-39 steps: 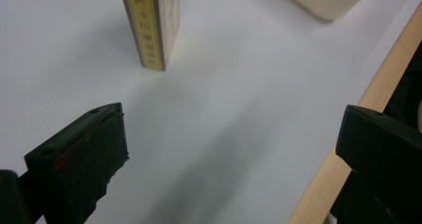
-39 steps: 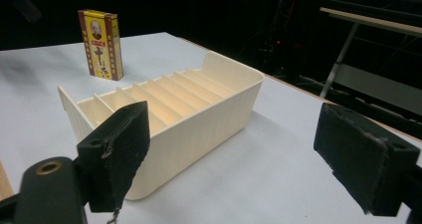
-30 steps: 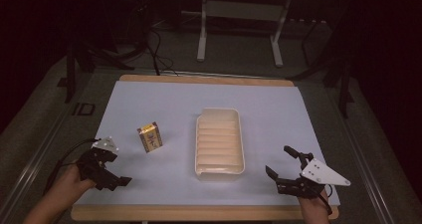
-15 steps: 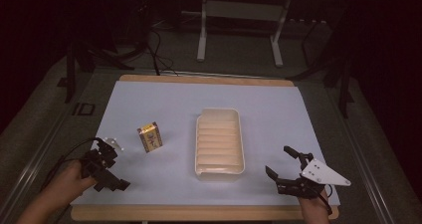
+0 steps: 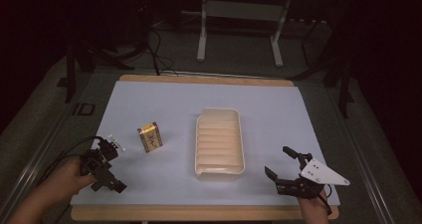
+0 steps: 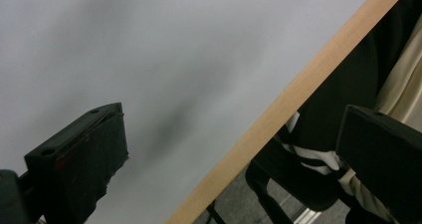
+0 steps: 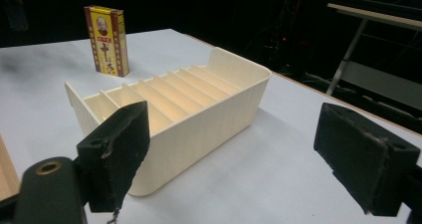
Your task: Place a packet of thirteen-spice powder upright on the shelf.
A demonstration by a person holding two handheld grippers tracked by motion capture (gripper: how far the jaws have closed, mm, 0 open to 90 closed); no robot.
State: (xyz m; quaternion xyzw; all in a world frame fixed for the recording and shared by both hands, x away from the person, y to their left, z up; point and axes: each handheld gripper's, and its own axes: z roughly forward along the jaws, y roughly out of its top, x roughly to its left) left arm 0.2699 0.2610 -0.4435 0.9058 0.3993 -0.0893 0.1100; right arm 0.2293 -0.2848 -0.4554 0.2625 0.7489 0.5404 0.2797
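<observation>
Writing on the yellow box [image 5: 150, 137] is too small for me to read; in my right gripper view, upper left, it [image 7: 106, 40] shows a red panel with dark characters and a small portrait. It stands upright on the worktop [image 5: 164, 102], left of the ribbed cream tray [image 5: 220, 142] at frame centre. My left tongs [image 5: 110, 165], lower left, gape wide over the worktop's near edge, holding nothing. My right tongs [image 5: 281, 167], lower right, are wide open and empty too.
</observation>
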